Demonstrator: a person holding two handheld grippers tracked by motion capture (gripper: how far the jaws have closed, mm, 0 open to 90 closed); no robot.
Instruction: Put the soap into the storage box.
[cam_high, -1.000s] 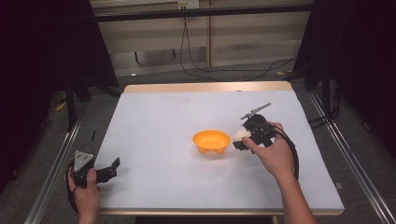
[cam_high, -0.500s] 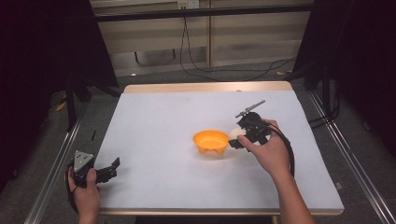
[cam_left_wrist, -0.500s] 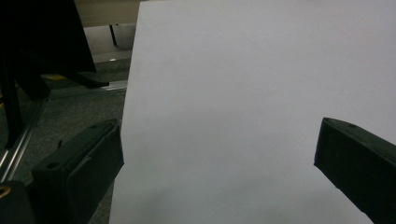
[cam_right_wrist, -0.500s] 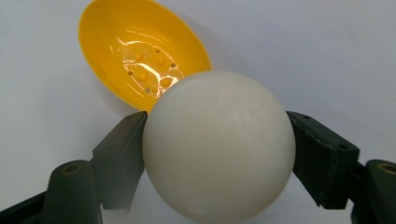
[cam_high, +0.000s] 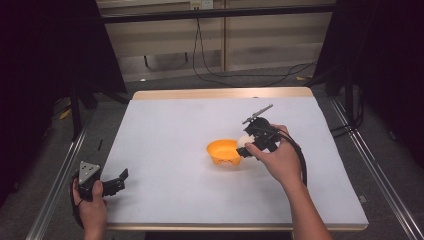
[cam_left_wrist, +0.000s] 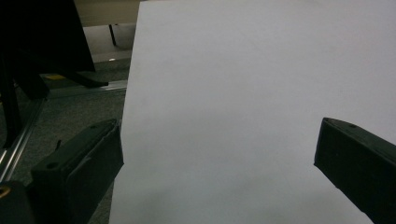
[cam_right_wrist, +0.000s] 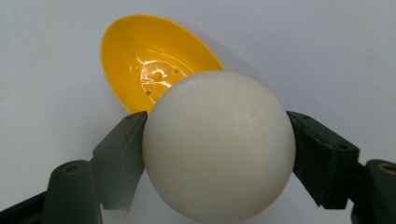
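In the right gripper view we see our right gripper clamped on a white ball, one black jaw pressed to each side of it, so the ball sits wedged between them and clear of the table. Just beyond the ball lies an orange bowl, its glossy inside turned up and a few small holes visible in its bottom; the ball overlaps the bowl's near rim in this view, though we cannot tell whether the two touch. From the high view the right gripper hangs at the right edge of the orange bowl, with the white ball a pale spot at the jaw tips, right beside the rim. The bowl stands a little right of the middle of the white table. Our right hand wraps the gripper's body from behind, a black cable looping down past the wrist. Our left gripper rests well apart from all this, at the near left corner of the table, held in our left hand with the grey three-cornered plate on top. In the left gripper view its jaws stand wide apart with nothing between them but bare table.
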